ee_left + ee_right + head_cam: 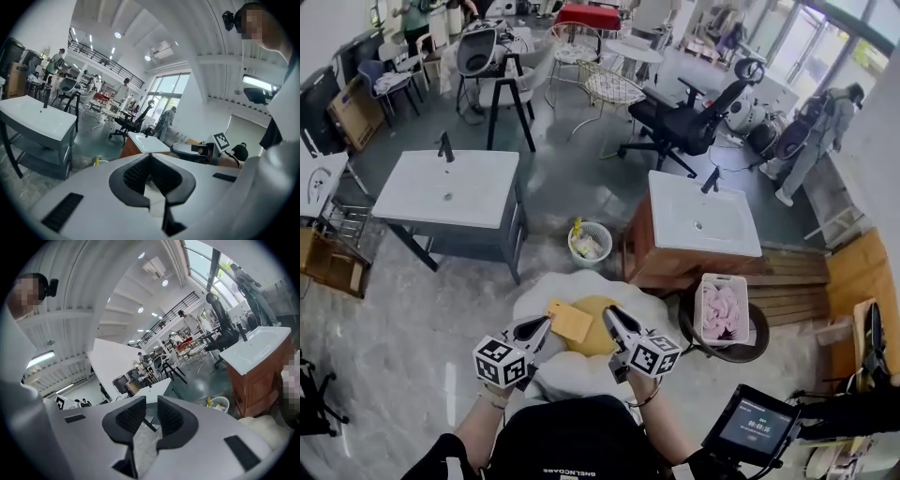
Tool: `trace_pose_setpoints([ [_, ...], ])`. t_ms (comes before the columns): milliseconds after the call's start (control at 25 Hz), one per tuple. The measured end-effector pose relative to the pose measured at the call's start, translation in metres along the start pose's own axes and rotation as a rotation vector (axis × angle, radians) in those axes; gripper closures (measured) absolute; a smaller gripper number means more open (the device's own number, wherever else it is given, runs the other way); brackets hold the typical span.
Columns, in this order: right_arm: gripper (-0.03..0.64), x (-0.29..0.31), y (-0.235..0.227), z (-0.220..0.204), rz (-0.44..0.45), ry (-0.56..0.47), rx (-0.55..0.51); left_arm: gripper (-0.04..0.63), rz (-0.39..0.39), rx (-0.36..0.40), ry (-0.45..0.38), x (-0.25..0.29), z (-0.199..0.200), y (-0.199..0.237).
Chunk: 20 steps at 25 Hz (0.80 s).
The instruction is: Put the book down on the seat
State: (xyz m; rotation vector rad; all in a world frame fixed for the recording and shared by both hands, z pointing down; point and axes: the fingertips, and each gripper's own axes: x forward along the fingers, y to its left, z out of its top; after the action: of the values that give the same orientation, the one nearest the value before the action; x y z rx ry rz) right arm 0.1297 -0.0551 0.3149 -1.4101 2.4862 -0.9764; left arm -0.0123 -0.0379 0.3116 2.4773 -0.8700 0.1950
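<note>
The book (pixel 570 322) lies flat on the seat (pixel 546 286), just right of the left gripper (pixel 546 322), which is closed and empty. The right gripper (pixel 610 315) is slightly parted and also empty.

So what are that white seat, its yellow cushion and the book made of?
The seat looks like plush or faux fur: shaggy, matte white, soft scalloped edges. The yellow cushion seems fabric, matte and rounded. The book looks like card or paper: flat, thin, tan, crisp corners.
</note>
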Motion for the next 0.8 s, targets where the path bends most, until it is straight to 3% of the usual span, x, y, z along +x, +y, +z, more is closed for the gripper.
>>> trace_pose_setpoints([
  [440,0.525,-0.023,0.061,0.038,0.049,-0.062,-0.118,0.581,-0.027,0.061,-0.056,-0.023,0.039,-0.035],
  [800,0.525,-0.033,0.078,0.041,0.079,-0.06,-0.114,0.581,-0.004,0.069,-0.099,-0.041,0.056,-0.045],
])
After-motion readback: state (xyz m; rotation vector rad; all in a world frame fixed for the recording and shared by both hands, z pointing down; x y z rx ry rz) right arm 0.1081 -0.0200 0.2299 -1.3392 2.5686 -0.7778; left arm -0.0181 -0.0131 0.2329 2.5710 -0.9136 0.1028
